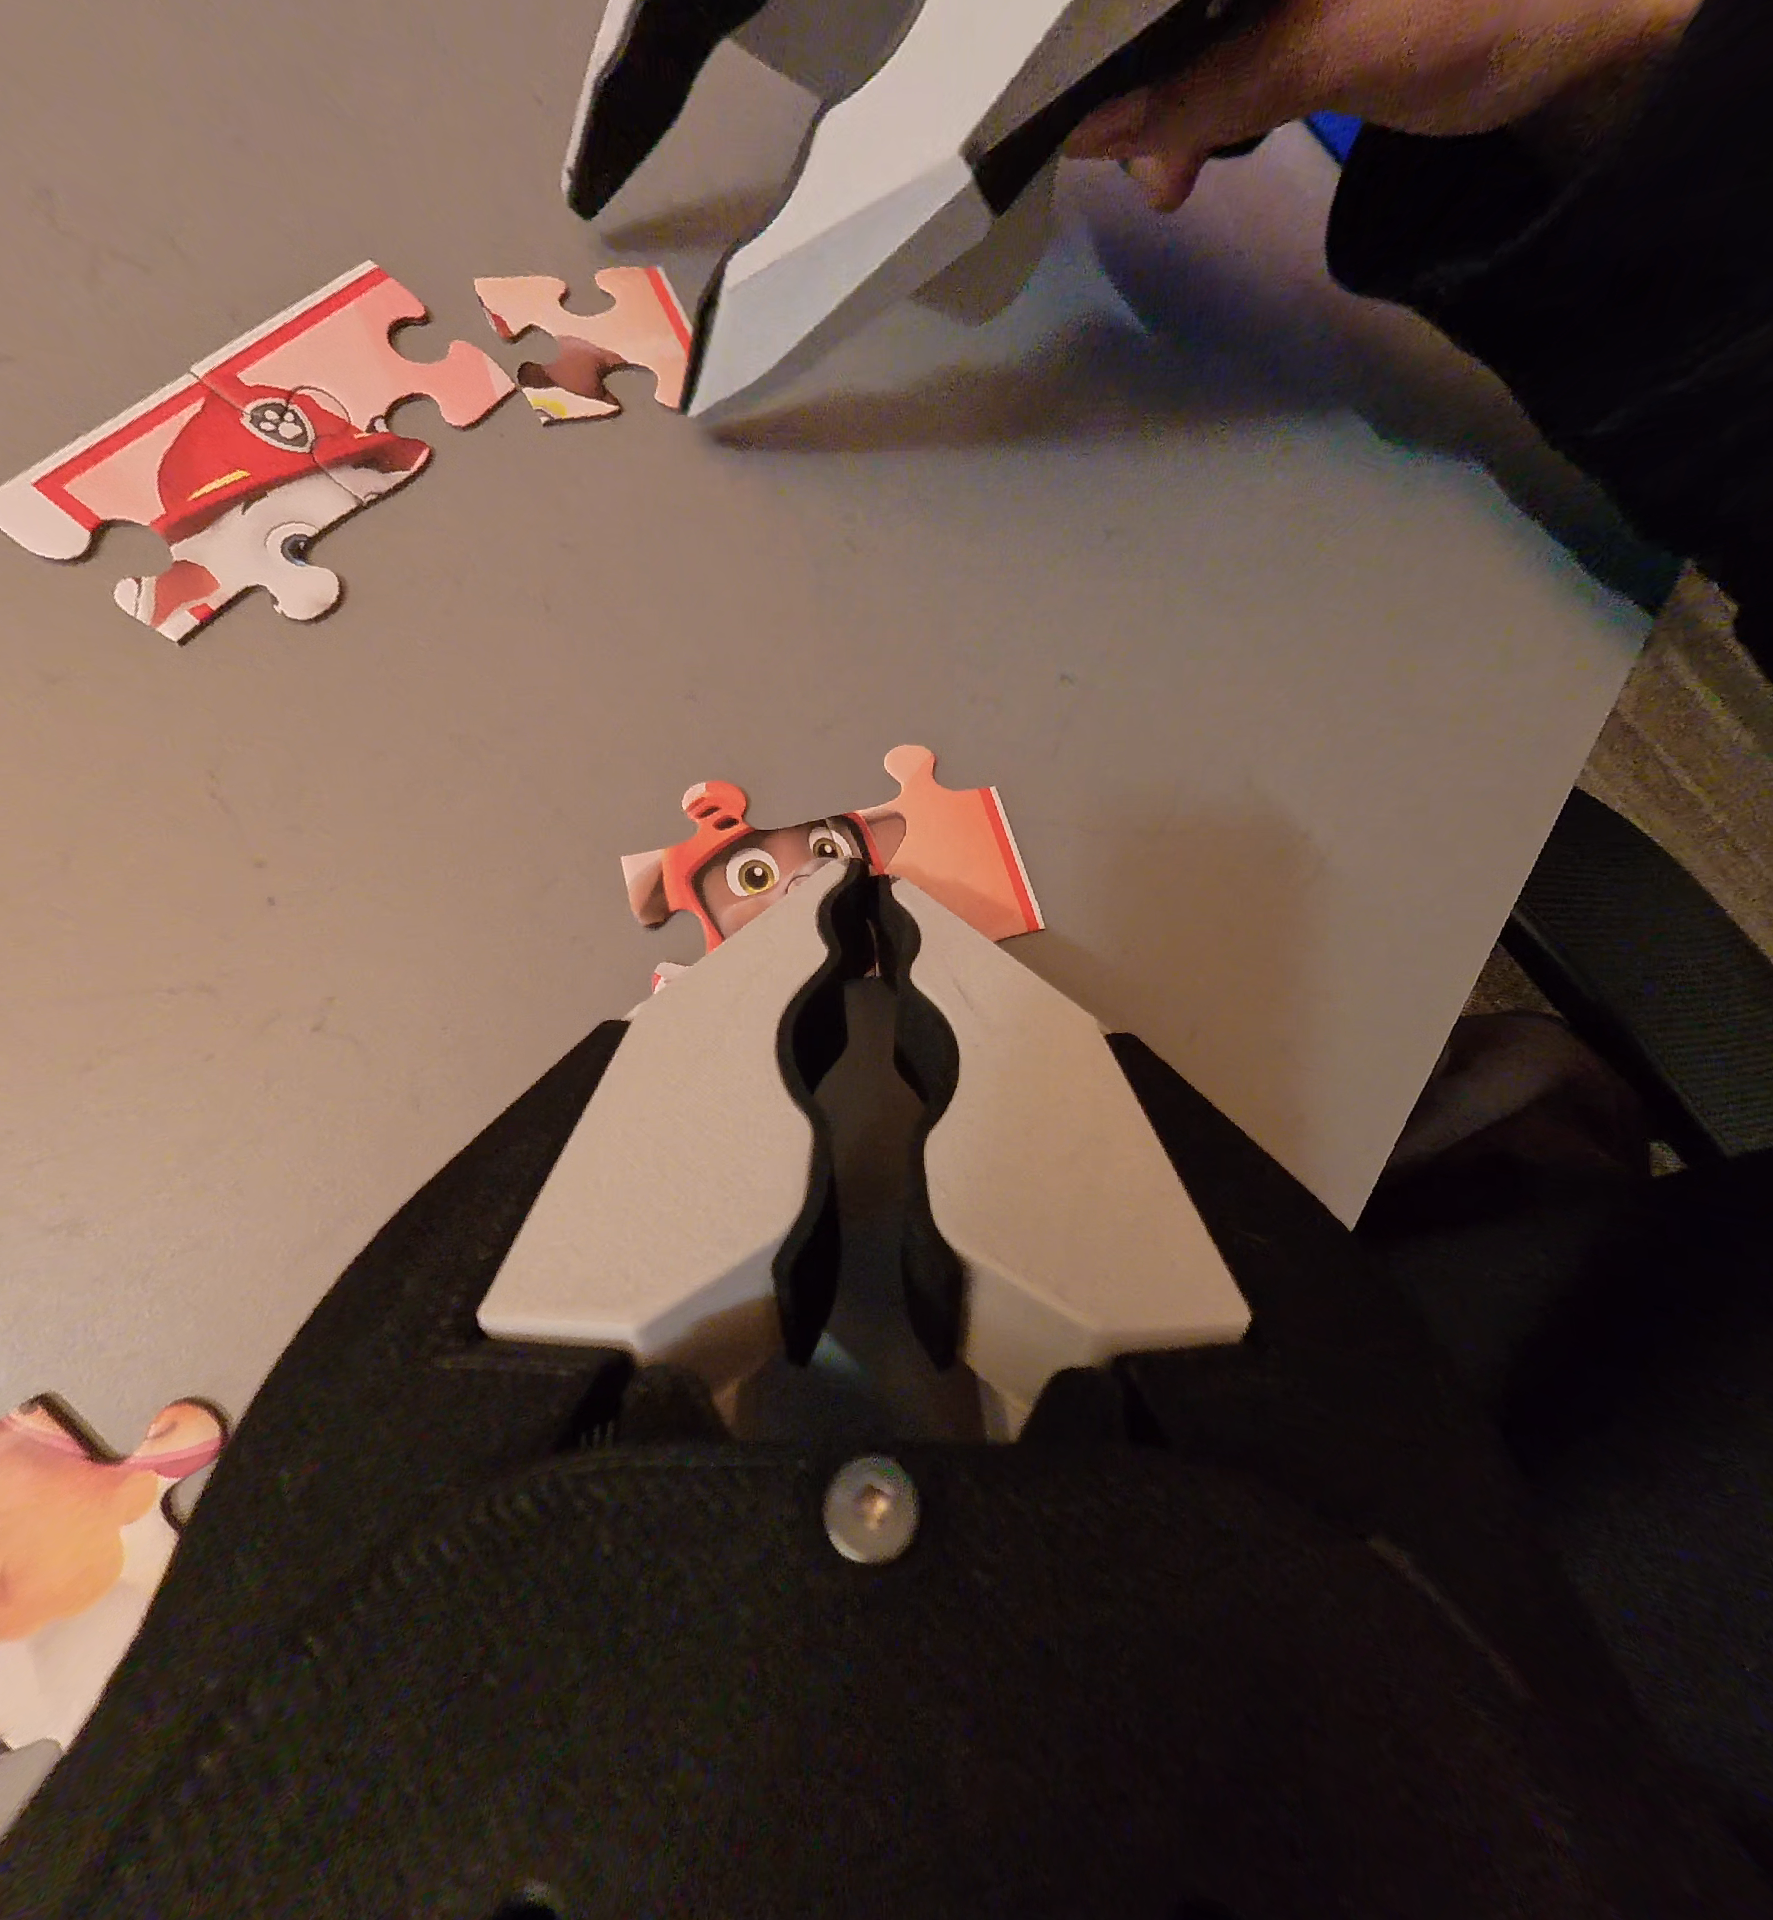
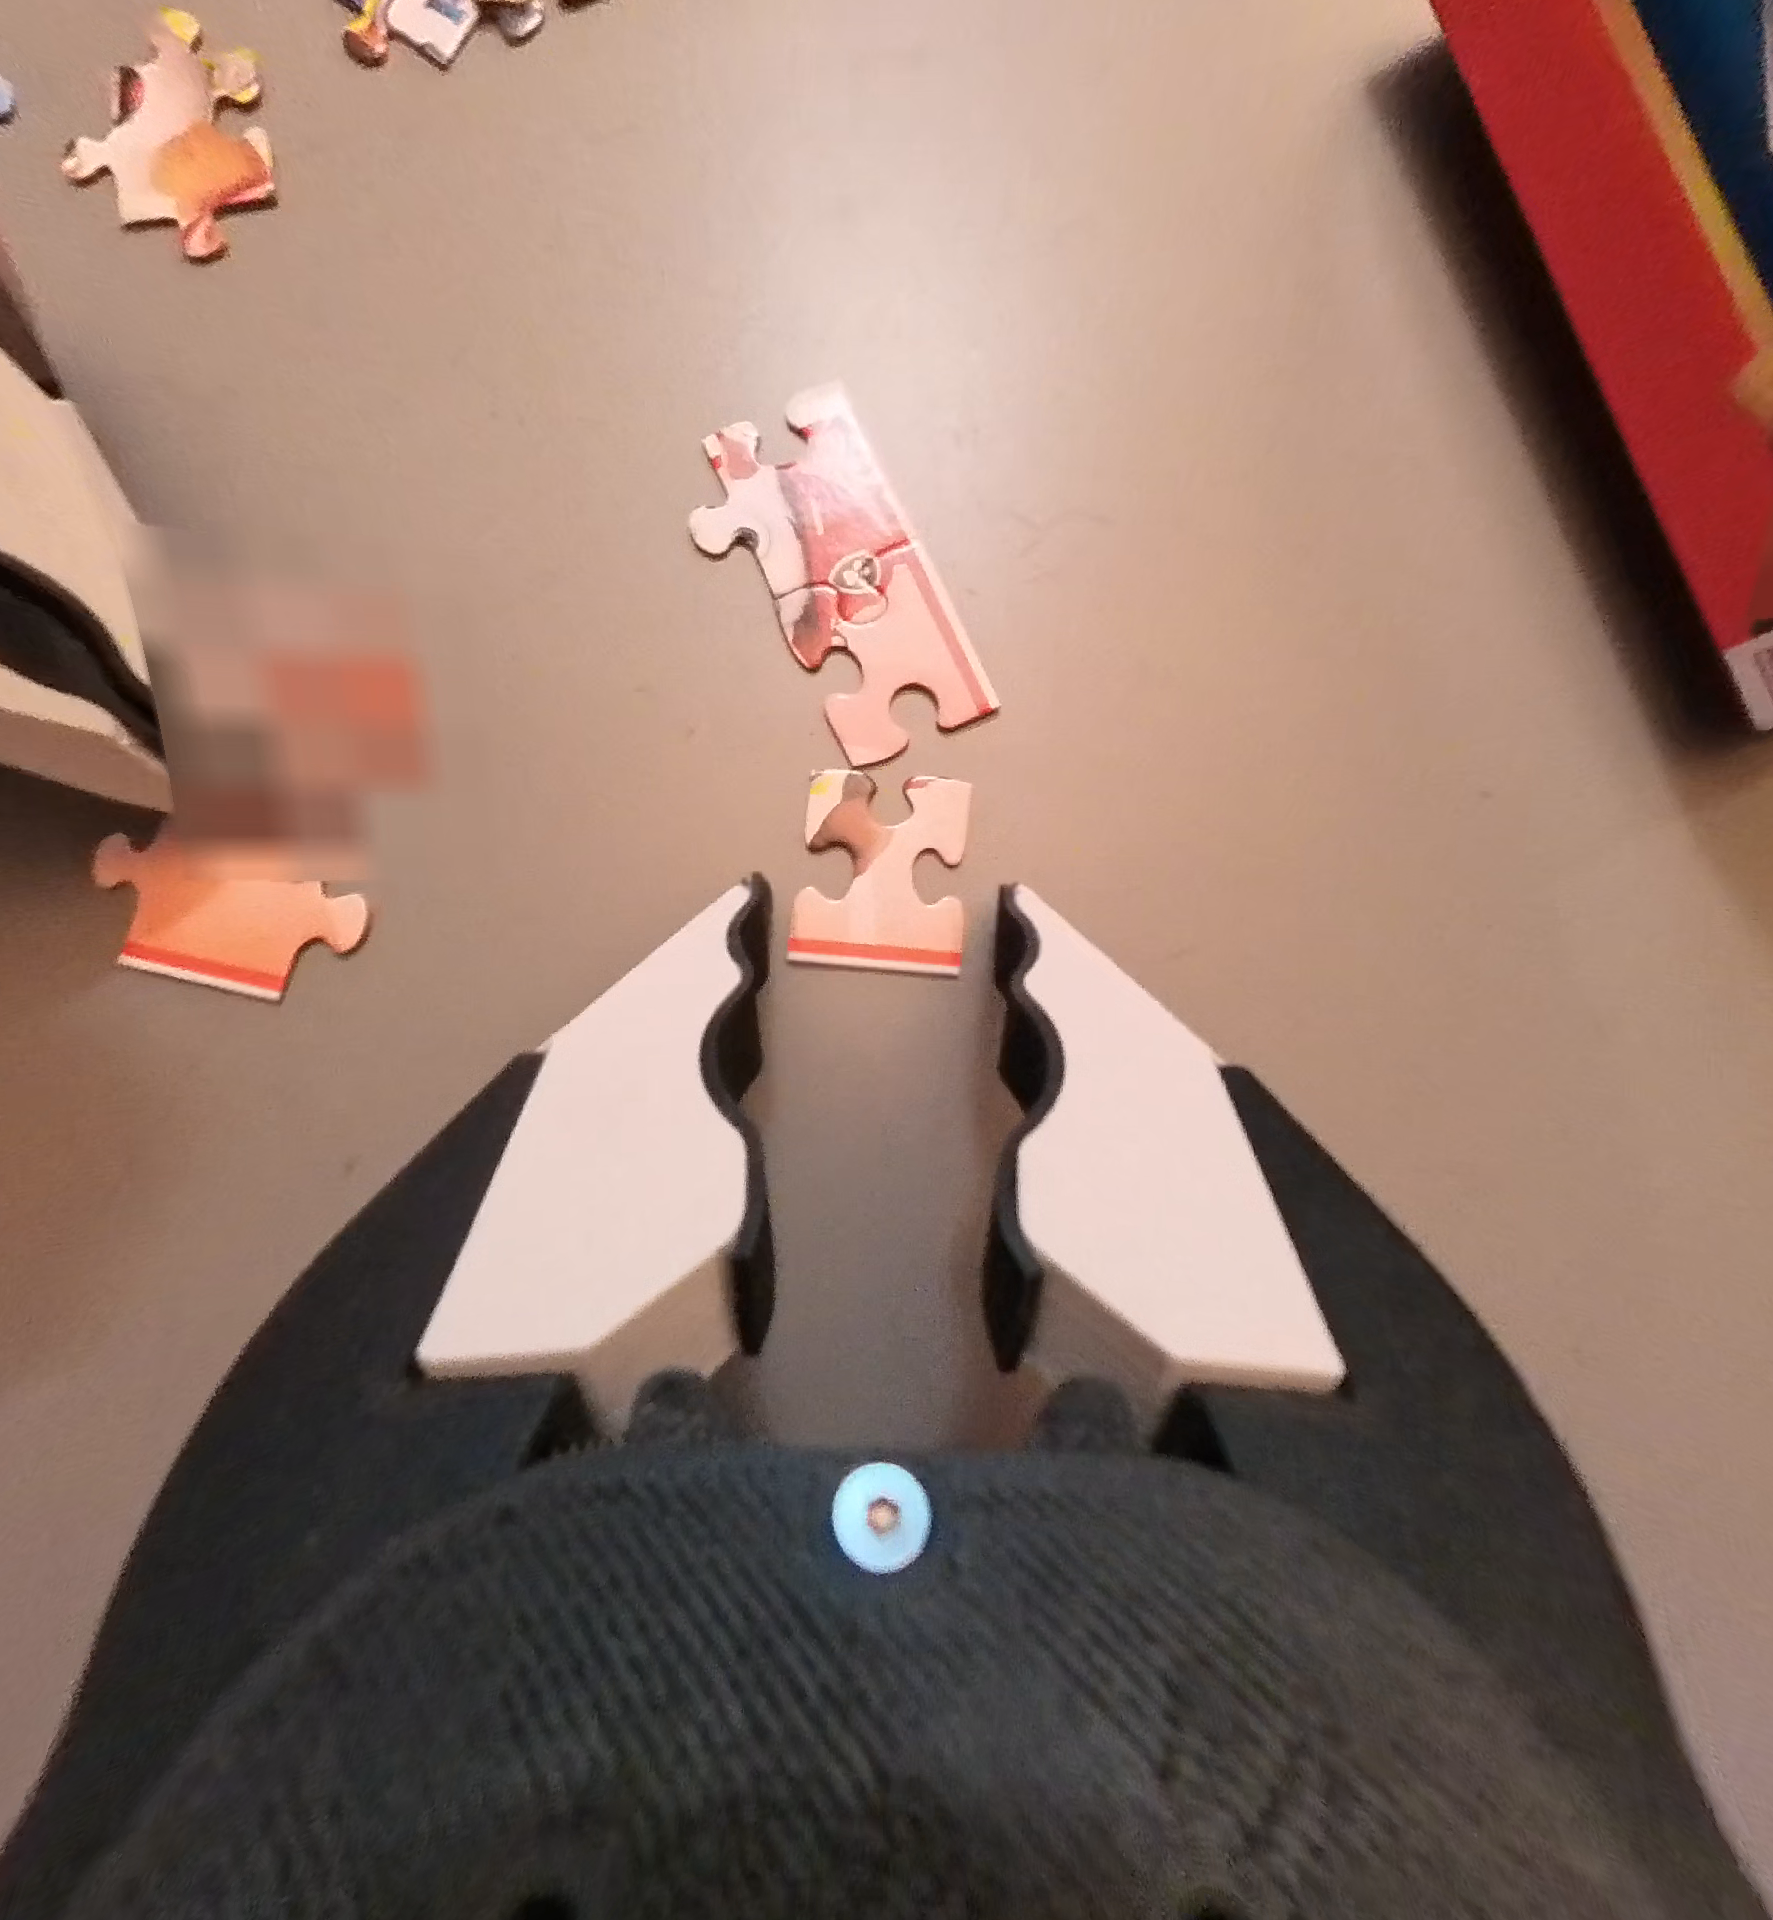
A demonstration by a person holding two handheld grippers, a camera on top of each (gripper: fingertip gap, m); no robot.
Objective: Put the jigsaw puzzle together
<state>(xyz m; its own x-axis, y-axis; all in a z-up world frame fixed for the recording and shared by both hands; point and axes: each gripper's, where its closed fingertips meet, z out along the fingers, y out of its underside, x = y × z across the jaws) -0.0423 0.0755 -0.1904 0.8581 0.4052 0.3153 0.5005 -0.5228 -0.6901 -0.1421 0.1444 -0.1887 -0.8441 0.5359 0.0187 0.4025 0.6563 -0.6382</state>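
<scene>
R gripper (image 2: 877, 894), jaws apart, straddled small pink cardboard puzzle piece (image 2: 880, 883); should centre w/ tabs. L gripper (image 1: 859, 883) jaws together.

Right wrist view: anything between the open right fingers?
Yes. The right gripper stands open, and a single puzzle piece lies flat on the table between its fingertips, a gap showing on each side.

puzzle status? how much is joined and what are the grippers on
Done: only one small joined cluster is visible. In hand: nothing gripped. The right gripper is open, a single border piece lying flat between its fingertips, untouched, just short of the cluster. The left gripper is shut, tips over a puppy-face piece. Left: loose pieces scattered on the table.
</scene>
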